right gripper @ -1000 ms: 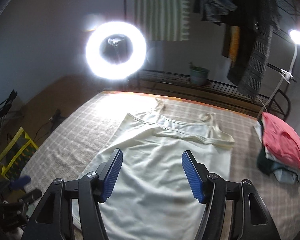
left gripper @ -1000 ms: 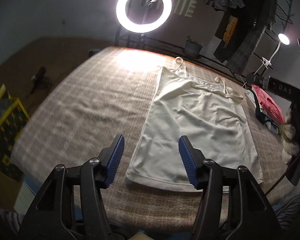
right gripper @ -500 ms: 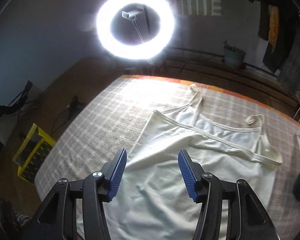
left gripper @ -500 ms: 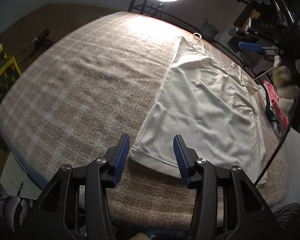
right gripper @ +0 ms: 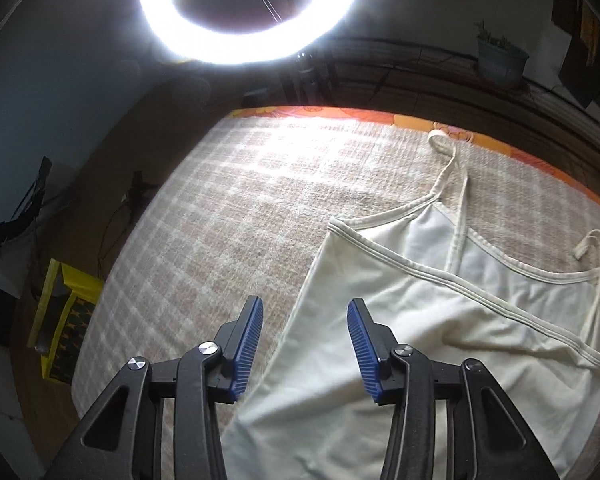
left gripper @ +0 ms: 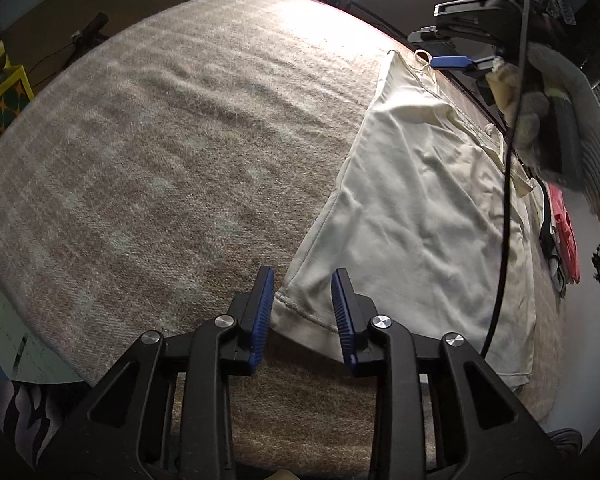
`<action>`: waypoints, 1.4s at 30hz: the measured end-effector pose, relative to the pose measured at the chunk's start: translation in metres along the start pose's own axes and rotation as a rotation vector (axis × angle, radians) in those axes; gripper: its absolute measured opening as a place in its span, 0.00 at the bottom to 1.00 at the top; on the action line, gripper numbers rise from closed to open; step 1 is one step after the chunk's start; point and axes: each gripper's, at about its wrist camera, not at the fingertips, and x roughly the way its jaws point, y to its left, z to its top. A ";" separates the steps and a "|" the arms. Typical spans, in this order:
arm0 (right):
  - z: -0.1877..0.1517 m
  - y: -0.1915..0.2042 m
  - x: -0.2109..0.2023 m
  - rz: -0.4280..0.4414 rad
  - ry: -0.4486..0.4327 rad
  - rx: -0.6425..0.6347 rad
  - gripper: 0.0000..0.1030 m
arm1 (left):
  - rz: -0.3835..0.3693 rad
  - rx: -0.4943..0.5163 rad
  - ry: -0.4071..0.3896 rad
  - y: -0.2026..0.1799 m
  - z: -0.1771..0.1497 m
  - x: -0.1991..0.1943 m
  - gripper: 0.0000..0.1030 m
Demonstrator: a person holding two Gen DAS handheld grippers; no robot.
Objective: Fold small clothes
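Cream camisole [left gripper: 420,216] lay flat on blanket-covered bed [left gripper: 160,140], long axis running away from left hand-held gripper [left gripper: 303,300], unclenched astride hem corner. Right hand-held gripper [right gripper: 304,344], unclenched, hovered over same side edge nearer straps.

Bed surface covered by a beige checked blanket [left gripper: 148,152], its weave brightly lit near the far edge, where an orange patterned border [right gripper: 340,114] shows. A cream strappy top [left gripper: 420,216] lies flat on the blanket toward one side, straps toward the far edge. Beyond the top, at the blanket's edge, rests red and dark folded clothing [left gripper: 562,236].
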 end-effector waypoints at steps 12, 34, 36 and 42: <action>0.034 0.000 0.066 -0.108 0.109 0.018 0.31 | 0.002 0.020 -0.009 0.001 0.005 0.006 0.12; 0.063 -0.002 0.062 -0.106 0.043 -0.032 0.00 | -0.083 0.050 -0.064 -0.011 0.004 -0.009 0.00; 0.063 -0.002 0.056 -0.085 0.026 -0.021 0.00 | -0.089 0.066 -0.076 -0.017 0.004 -0.012 0.00; 0.061 -0.018 0.028 -0.039 -0.024 -0.004 0.00 | -0.125 0.154 -0.104 -0.040 0.000 -0.022 0.00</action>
